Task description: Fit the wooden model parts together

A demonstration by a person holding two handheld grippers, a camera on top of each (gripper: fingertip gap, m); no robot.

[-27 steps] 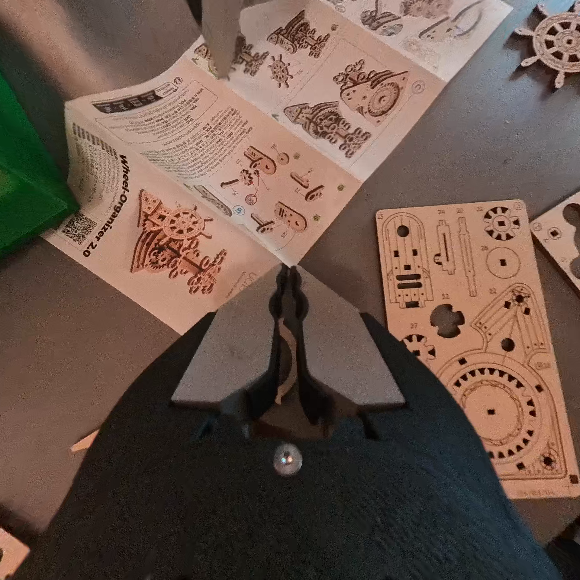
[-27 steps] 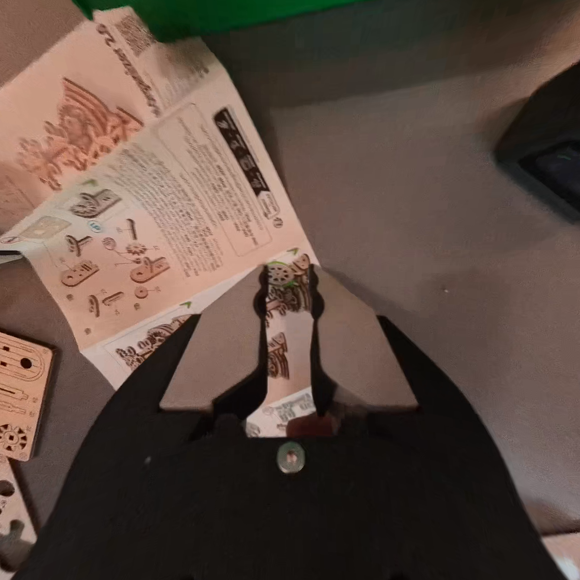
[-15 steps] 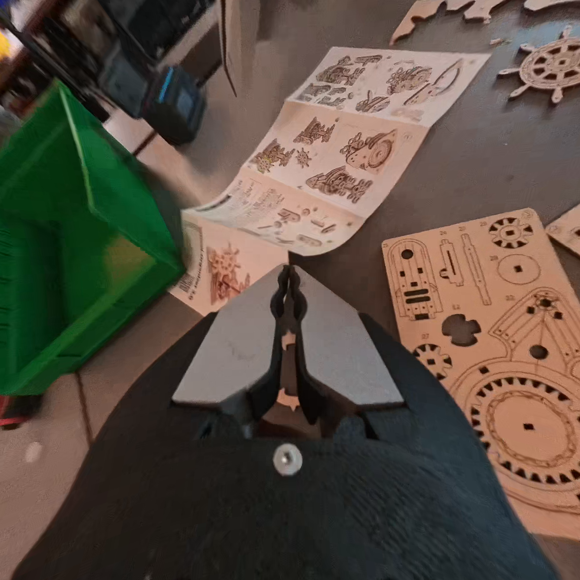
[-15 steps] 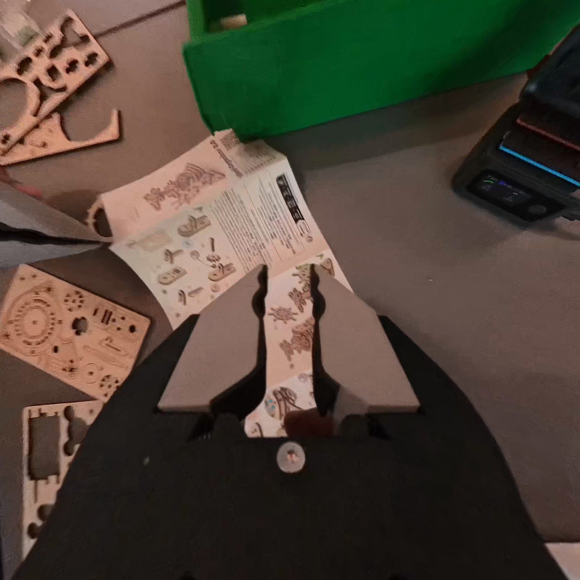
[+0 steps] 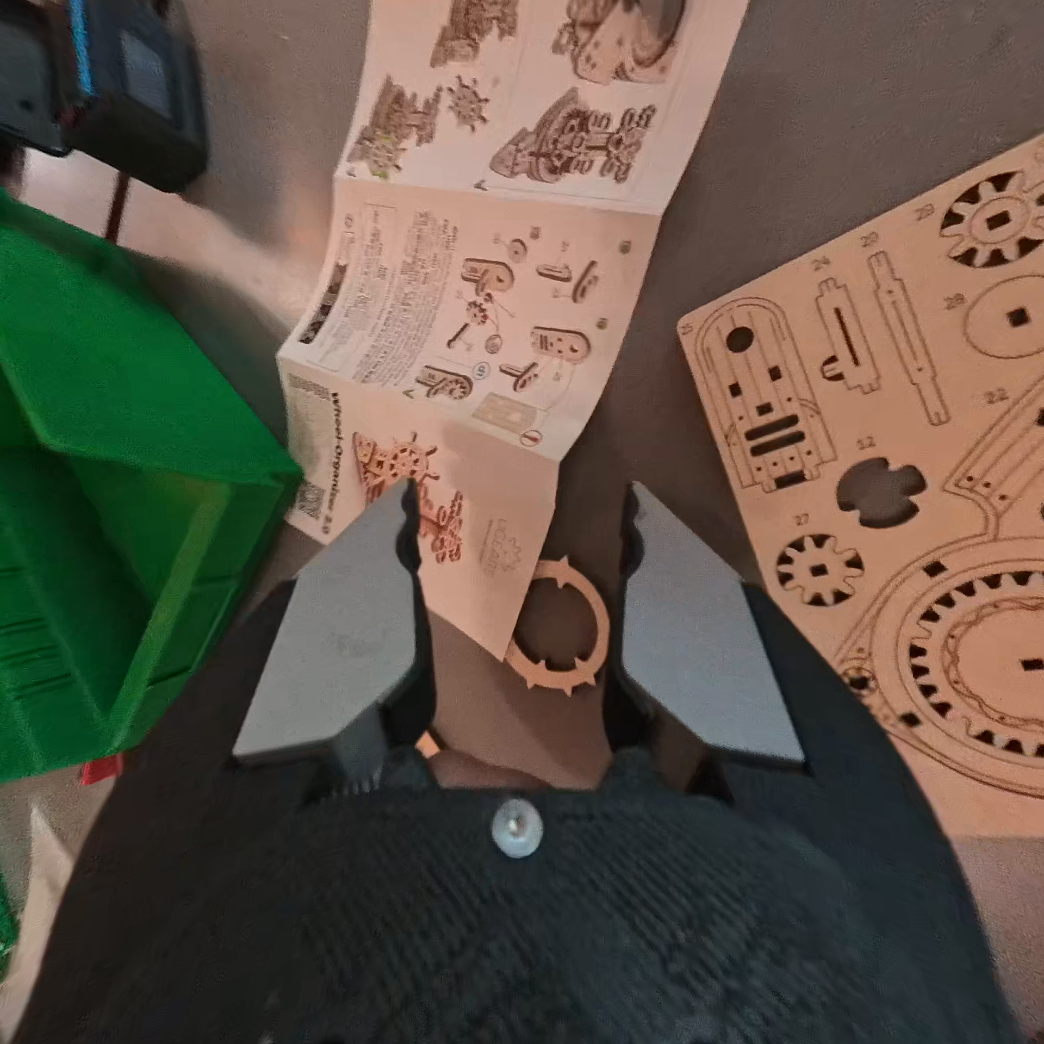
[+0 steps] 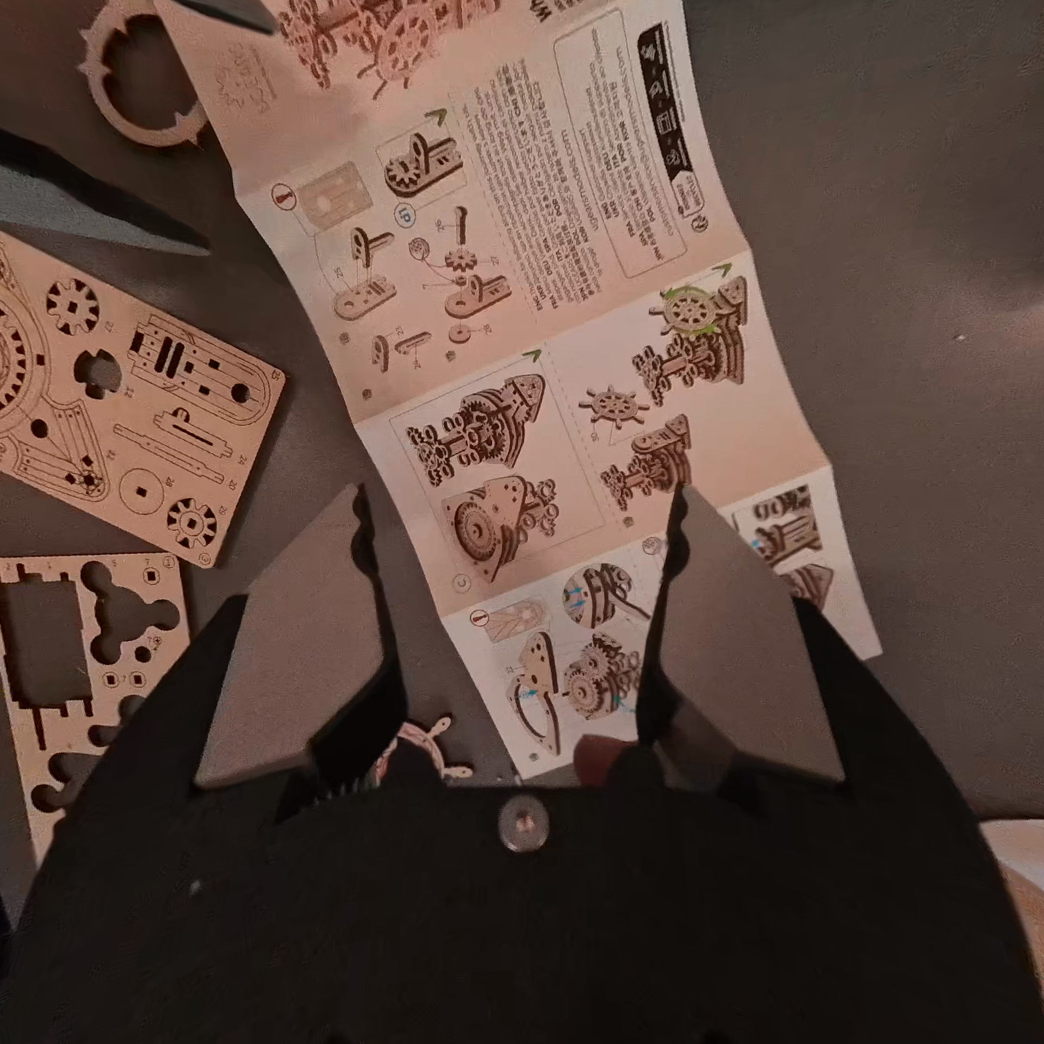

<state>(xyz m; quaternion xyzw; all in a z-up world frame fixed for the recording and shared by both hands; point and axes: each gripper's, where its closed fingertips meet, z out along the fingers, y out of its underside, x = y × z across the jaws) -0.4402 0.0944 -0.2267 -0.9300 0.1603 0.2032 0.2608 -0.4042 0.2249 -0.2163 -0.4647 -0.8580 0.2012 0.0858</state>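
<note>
A wooden ring with small spikes lies flat on the grey table, between the fingers of my left gripper. The left gripper is open and empty, and the ring's left side touches the edge of the instruction leaflet. The ring also shows in the right wrist view at the top left. My right gripper is open wide and empty, above the leaflet. A small wooden ship wheel lies partly hidden under its base. A part sheet with gears lies right of the left gripper.
A green bin stands at the left and a dark device at the far left. In the right wrist view a part sheet and a sheet with cut-outs lie at the left. The left gripper's finger shows there. From my right tips it is roughly 20 cm to the dark device; from my left, 25 cm.
My left gripper was shut on the wooden ring and has opened, and the ring now lies on the table. My right gripper has opened wider. Both grippers have moved over the leaflet.
</note>
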